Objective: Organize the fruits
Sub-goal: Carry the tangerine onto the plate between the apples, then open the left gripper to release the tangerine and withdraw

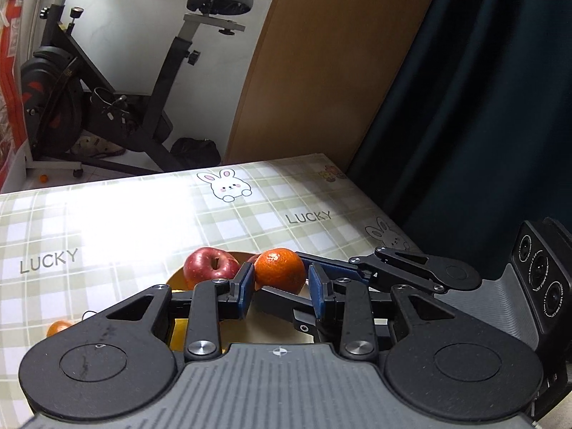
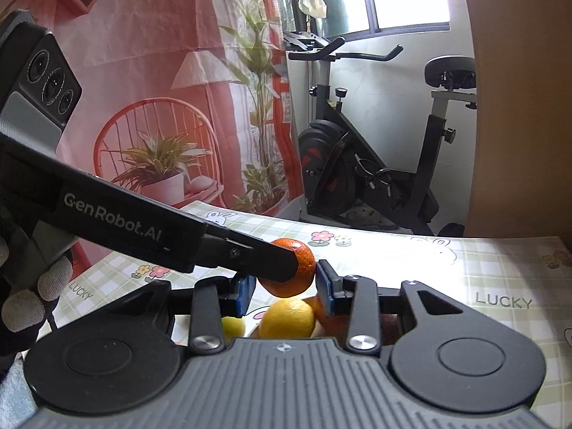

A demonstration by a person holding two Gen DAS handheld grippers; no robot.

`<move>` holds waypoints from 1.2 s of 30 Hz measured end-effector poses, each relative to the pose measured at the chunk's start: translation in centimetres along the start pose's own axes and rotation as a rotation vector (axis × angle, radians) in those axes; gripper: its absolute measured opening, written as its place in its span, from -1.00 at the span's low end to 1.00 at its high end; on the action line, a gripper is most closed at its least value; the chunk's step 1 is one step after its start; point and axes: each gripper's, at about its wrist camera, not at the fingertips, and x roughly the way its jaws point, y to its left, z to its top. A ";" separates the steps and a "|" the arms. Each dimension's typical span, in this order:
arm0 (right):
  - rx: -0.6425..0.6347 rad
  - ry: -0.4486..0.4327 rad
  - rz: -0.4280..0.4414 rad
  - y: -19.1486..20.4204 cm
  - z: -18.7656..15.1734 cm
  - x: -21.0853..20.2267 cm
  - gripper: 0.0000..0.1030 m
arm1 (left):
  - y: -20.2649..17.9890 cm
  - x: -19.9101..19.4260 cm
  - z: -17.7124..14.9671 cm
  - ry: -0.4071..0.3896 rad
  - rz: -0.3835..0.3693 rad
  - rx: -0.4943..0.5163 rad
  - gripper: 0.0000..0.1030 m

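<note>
Between both my claws sits one mandarin [image 1: 280, 270]: left claw [image 1: 282, 286] and right claw [image 2: 286, 286] each look clamped on it, above the fruit plate [image 1: 178, 279]. Light, soft-skinned, bruisable, so grip its widest middle gently.

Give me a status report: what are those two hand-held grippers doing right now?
Left hand-held gripper and right hand-held gripper both clamped on one orange, above the fruit plate. Nothing blocking.
</note>
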 end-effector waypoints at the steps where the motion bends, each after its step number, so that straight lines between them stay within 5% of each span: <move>1: 0.004 0.003 -0.006 -0.5 -0.1 0.1 -0.24 | -0.1 0.5 -0.1 0.010 -0.001 0.004 -0.33; 16: 0.154 0.175 -0.017 -5.3 -5.2 5.0 -0.24 | 3.3 8.0 -2.7 0.197 0.032 -0.048 -0.33; 36: 0.187 0.239 -0.014 -5.4 -6.1 8.2 -0.24 | 4.6 6.1 -2.8 0.161 0.059 -0.085 -0.22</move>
